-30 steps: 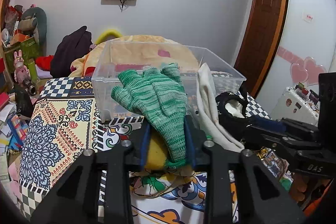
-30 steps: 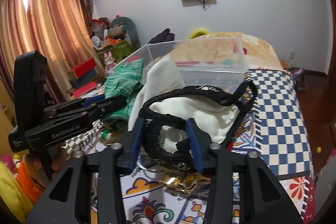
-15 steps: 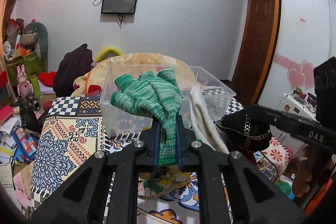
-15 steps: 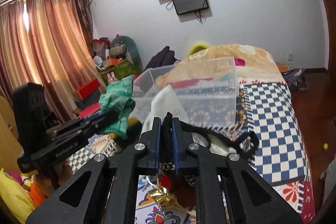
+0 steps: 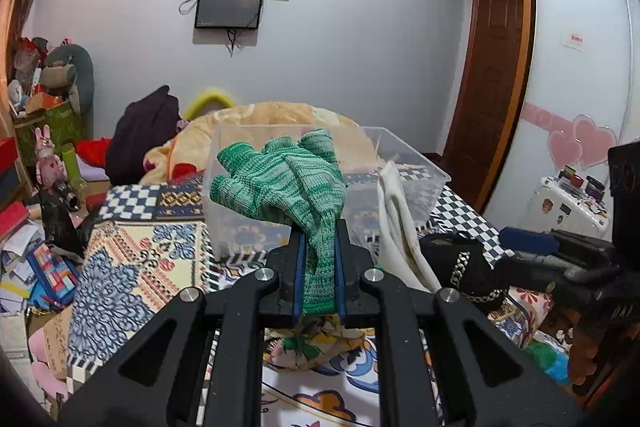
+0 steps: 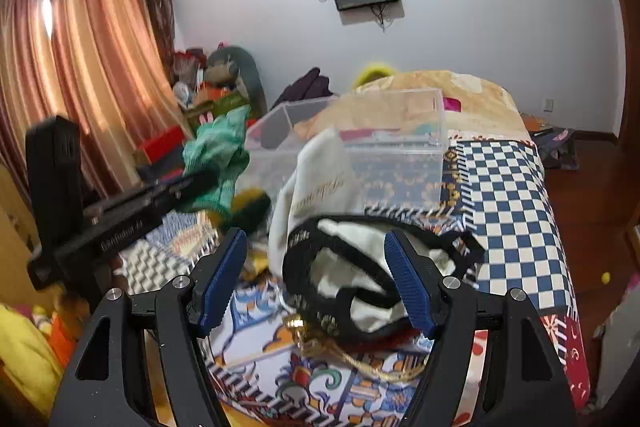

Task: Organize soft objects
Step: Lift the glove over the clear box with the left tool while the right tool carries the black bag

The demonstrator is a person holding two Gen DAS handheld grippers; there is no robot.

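My left tool [image 5: 319, 263] grips the green glove [image 5: 288, 183] just before the clear bin [image 5: 416, 163] mid-bed, right tool [image 6: 316, 281] spread around the black-trimmed cloth [image 6: 356, 267]; best to lift over the rim before releasing.

A knitted glove [image 5: 288, 183] is striped in light and dark green. The cloth [image 6: 320, 167] is cream-white, and the black bag [image 6: 344, 283] is trimmed with a gold chain. The bin [image 5: 400, 163] is clear plastic. The bedspread [image 6: 508, 187] is patterned in patches — navy-and-white checks, blue floral motifs on cream. The gripper pads [image 6: 408, 287] are ribbed blue — the frames black.
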